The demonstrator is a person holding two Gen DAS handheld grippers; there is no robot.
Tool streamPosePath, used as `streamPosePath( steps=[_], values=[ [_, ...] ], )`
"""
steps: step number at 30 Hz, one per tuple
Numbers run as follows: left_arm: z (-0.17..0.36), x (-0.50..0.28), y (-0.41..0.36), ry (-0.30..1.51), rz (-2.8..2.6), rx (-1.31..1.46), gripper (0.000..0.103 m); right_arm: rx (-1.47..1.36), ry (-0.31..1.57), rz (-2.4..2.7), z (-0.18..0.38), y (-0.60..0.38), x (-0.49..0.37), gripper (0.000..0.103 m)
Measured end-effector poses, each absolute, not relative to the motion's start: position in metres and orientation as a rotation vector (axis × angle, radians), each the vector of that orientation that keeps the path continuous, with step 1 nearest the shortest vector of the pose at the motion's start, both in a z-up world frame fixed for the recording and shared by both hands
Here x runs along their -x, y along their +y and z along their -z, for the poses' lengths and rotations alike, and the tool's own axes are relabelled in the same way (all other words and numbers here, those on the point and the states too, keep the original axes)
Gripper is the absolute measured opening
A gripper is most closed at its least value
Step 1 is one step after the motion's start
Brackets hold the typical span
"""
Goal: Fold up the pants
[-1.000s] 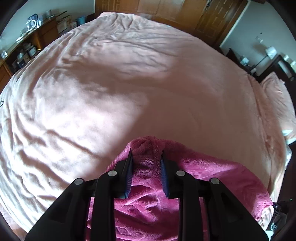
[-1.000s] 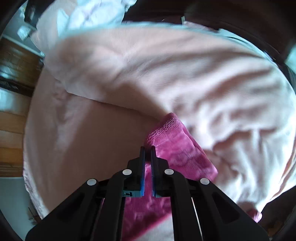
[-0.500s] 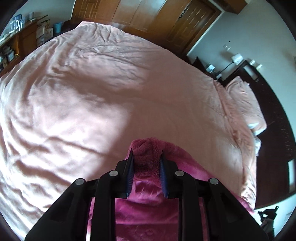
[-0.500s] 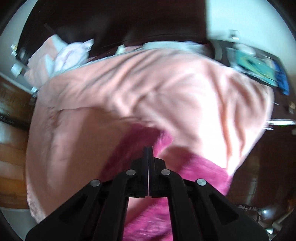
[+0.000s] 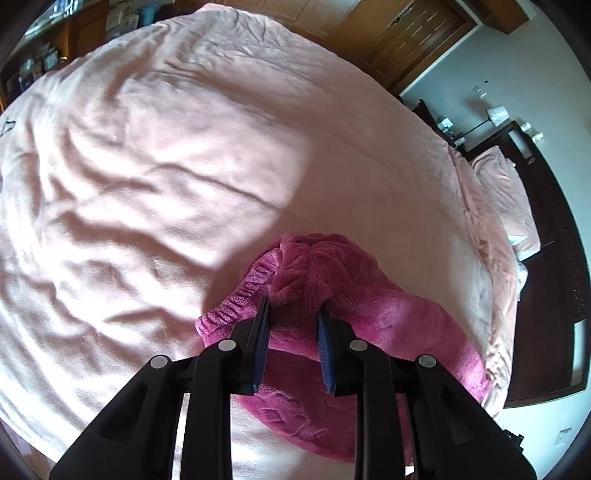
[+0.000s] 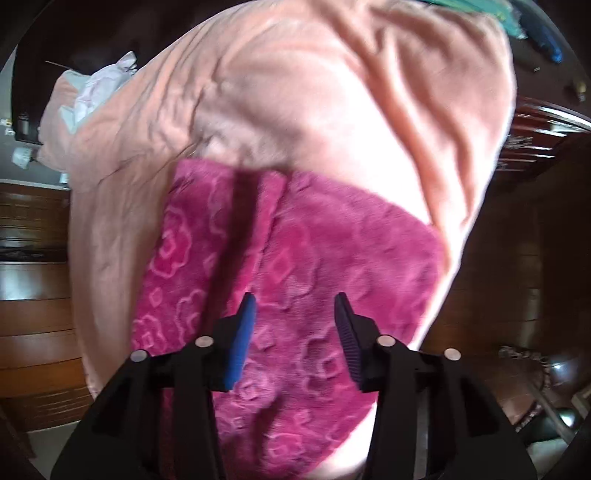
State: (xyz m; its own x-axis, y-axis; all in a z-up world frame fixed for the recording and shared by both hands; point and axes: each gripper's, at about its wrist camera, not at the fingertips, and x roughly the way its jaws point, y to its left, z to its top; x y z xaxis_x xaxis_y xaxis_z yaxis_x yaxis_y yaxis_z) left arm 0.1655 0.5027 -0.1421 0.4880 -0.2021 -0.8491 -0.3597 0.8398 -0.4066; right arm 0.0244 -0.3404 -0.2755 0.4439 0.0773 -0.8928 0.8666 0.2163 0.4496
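Observation:
The magenta fleece pants (image 5: 388, 325) lie on a pink bedspread (image 5: 166, 166). My left gripper (image 5: 293, 304) is shut on a bunched fold of the pants by the ribbed waistband (image 5: 243, 288). In the right wrist view the pants (image 6: 295, 266) lie flat, with an embossed flower pattern and a lengthwise fold. My right gripper (image 6: 295, 299) is open above them and holds nothing.
The bed runs far to the left and back. A pillow (image 5: 506, 192) and dark headboard (image 5: 554, 236) are at the right. Wooden wardrobe doors (image 5: 406, 33) stand behind. The bed's edge and wooden floor (image 6: 33, 314) show at the left of the right wrist view.
My right gripper has let go of the pants, opened and swung over the flat pants. My left gripper still holds the bunched fold and has shifted slightly.

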Motion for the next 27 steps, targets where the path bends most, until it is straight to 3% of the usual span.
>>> streamPosePath(
  steps=[5, 8, 16, 20, 27],
  values=[
    [0.128, -0.162, 0.491, 1.072, -0.170, 0.542, 0.029, -1.250, 0.940, 0.637, 0.292, -0.346, -0.055, 0.046],
    [0.113, -0.153, 0.485, 1.053, -0.185, 0.539, 0.062, -1.250, 0.939, 0.625, 0.307, -0.359, -0.075, 0.046],
    [0.107, -0.132, 0.462, 1.058, -0.185, 0.621, 0.070, -1.302, 0.942, 0.591, 0.334, -0.376, -0.098, 0.046],
    [0.129, -0.141, 0.449, 1.051, -0.170, 0.771, 0.082, -1.298, 0.909, 0.523, 0.325, -0.375, -0.105, 0.046],
    [0.195, -0.188, 0.429, 1.103, -0.219, 0.988, 0.083, -1.217, 0.967, 0.537, 0.326, -0.382, -0.118, 0.046]
  ],
)
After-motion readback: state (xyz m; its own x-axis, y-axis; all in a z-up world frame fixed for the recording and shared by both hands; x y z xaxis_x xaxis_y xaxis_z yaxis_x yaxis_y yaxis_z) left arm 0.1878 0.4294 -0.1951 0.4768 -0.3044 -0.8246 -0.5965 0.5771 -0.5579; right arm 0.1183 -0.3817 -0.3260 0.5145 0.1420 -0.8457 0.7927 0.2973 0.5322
